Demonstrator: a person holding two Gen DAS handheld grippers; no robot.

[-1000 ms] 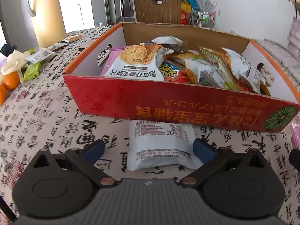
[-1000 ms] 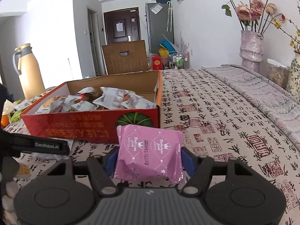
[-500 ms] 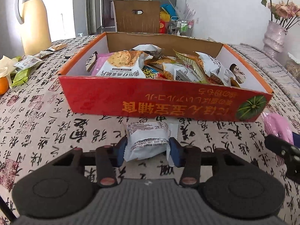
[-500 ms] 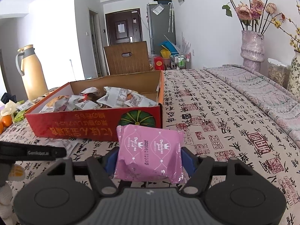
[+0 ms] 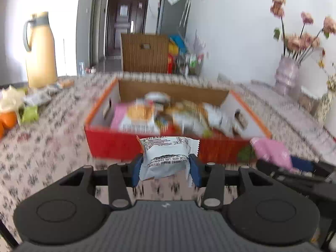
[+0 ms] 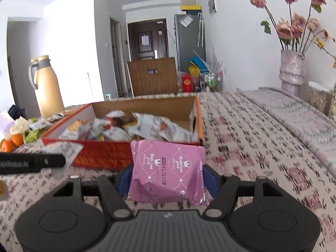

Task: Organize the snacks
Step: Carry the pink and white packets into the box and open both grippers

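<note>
Left gripper (image 5: 166,168) clamps white snack packet (image 5: 166,157), frame centre; right gripper (image 6: 167,178) clamps pink snack packet (image 6: 168,172); red snack box (image 6: 100,157) behind.

Bright daylight, blown out to white behind the thermos (image 5: 41,50) at far left. Heavy motion blur across the snack box (image 5: 176,124) and tabletop (image 5: 48,147) print in the left view; milder in the right. Fisheye bending and dark corners at edges.

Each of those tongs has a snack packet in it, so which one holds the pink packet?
The right tongs hold the pink packet, printed with crowns. The left tongs grip a white packet with dark print.
</note>
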